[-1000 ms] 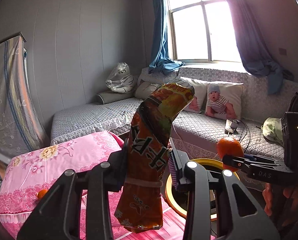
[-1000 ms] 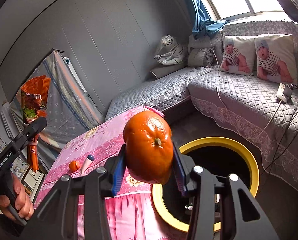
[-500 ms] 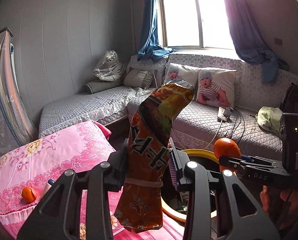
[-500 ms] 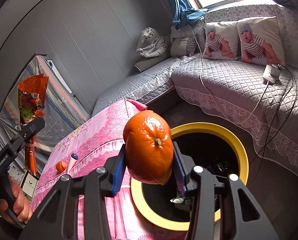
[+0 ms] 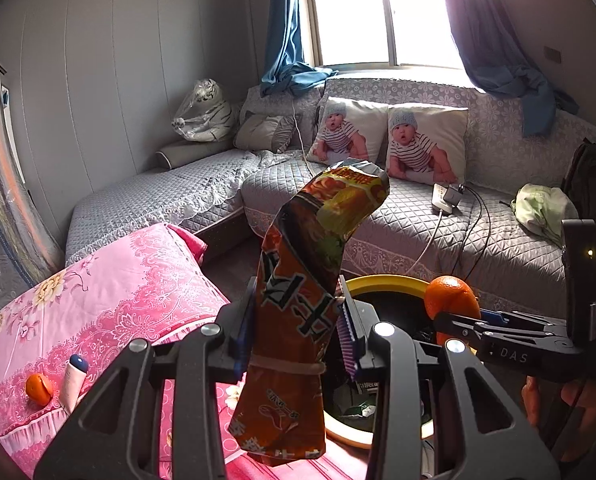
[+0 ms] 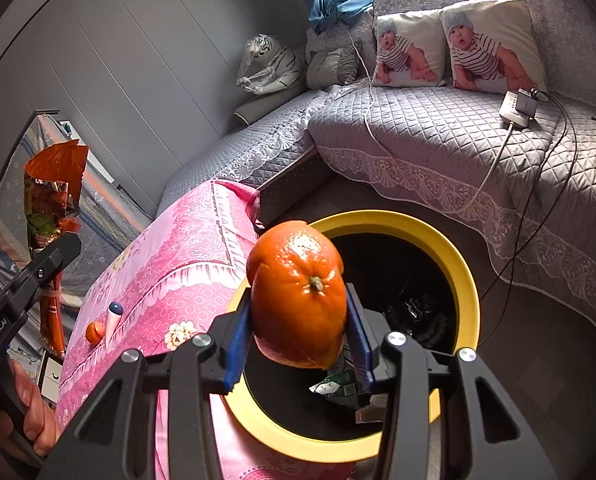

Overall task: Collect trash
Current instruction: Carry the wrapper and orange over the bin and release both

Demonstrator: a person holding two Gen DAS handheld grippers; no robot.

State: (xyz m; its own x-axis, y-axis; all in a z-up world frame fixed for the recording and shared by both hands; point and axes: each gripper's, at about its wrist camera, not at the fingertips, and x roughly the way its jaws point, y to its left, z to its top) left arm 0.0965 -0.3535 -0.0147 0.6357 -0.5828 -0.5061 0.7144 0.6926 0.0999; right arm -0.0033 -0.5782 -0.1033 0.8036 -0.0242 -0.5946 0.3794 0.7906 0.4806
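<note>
1. Wrapper (image 5: 298, 300) is sitting clamped in the left claw (image 5: 298, 320), pinched mid-length just above its rubber band. It's looking light, crinkly and floppy, so mid-body is the sensible spot.
2. Right claw (image 6: 298, 320) is squeezing an orange (image 6: 298, 300) across its sides. I'm guessing firm, smooth and a bit heavy.
3. Both are hanging over the yellow-rimmed bin (image 6: 458, 264), right of the pink table (image 6: 186, 264).
</note>
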